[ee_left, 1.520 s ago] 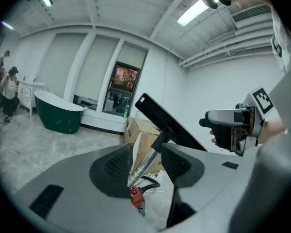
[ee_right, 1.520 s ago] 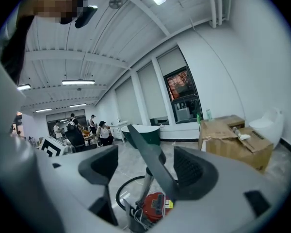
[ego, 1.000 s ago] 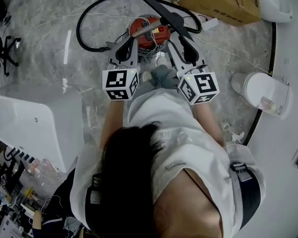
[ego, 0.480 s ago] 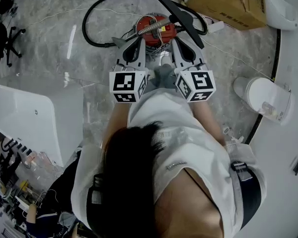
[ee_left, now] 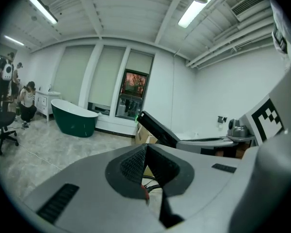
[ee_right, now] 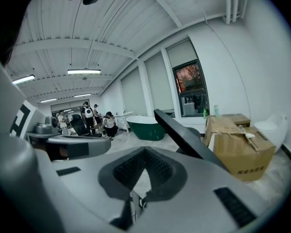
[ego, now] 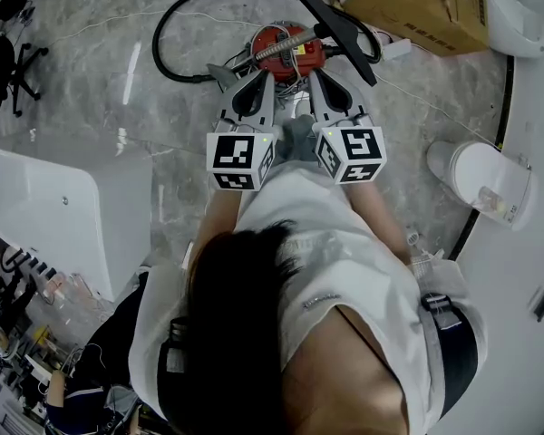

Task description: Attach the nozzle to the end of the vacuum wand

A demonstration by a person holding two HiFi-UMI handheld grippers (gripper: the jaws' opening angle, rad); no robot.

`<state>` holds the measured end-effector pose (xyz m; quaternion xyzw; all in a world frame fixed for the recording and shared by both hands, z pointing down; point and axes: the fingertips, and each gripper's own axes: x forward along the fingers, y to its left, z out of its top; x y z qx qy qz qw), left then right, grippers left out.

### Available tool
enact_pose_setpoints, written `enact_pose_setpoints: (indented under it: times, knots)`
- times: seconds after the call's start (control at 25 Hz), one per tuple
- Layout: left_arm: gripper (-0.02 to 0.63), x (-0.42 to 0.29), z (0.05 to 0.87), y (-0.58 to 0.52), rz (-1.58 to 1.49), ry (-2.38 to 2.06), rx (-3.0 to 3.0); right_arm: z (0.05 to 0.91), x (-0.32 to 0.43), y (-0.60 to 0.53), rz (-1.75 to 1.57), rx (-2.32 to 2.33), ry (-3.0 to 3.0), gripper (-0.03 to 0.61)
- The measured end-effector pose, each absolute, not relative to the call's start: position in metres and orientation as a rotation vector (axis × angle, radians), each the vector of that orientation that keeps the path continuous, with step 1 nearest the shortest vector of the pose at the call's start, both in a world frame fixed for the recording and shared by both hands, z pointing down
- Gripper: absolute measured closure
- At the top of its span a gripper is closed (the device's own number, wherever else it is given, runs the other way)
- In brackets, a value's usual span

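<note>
Red vac canister (ego: 286, 45) sits on the grey marble floor (ego: 100, 71); all places are given relative to it. The black hose (ego: 163, 57) loops out to its left & round behind. The long black wand (ego: 340, 25) lies slanted over its right side, far end running up & away past it, toward the cardboard box (ego: 417, 7) well off to the right.

A small grey fitting (ego: 219, 72) lies just left of the canister; can't tell if that's the nozzle. Can't tell either whether the wand's end already carries one.

Left gripper (ego: 265, 78) & right gripper (ego: 313, 72) are held side by side on the near side of the canister, tips just over its near edge. Both claws are pinched fully together w/ nothing between the pads. Neither touches the wand or hose.

Judgement on the step: this fits 2 stages. Either the nozzle & wand are still separate, or they're already joined & the hands are off them. Next calls for a clear look at the wand's end. Any pick-up from here would need the jaws parted first.
</note>
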<state>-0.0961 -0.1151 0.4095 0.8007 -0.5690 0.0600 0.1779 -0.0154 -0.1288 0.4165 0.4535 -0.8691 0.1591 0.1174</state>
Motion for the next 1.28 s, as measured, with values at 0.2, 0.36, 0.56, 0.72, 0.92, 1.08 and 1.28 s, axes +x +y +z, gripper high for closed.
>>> enact_pose_setpoints:
  times: [0.2,0.36,0.56,0.72,0.92,1.08,1.28]
  knots:
    - [0.612,-0.091,0.412,-0.111,0.209,-1.589,2.293,0.422,-0.018,-0.126,0.453,1.308,-2.528,0.565]
    - [0.612,-0.09,0.415,-0.109,0.213,-1.59,2.276,0.426,-0.017,-0.125,0.44,1.3,-2.51,0.565]
    - [0.612,-0.085,0.421,-0.109,0.3,-1.616,2.321,0.431,-0.02,-0.124,0.438,1.276,-2.499,0.565]
    - [0.612,-0.085,0.424,-0.109,0.288,-1.611,2.303,0.43,-0.024,-0.123,0.433,1.251,-2.512,0.565]
    - [0.612,-0.087,0.424,-0.108,0.279,-1.627,2.289,0.434,-0.026,-0.123,0.432,1.236,-2.502,0.565]
    - [0.612,-0.087,0.425,-0.107,0.294,-1.63,2.299,0.434,-0.032,-0.122,0.425,1.217,-2.505,0.565]
    - [0.612,-0.089,0.427,-0.105,0.301,-1.635,2.291,0.435,-0.035,-0.119,0.427,1.208,-2.507,0.565]
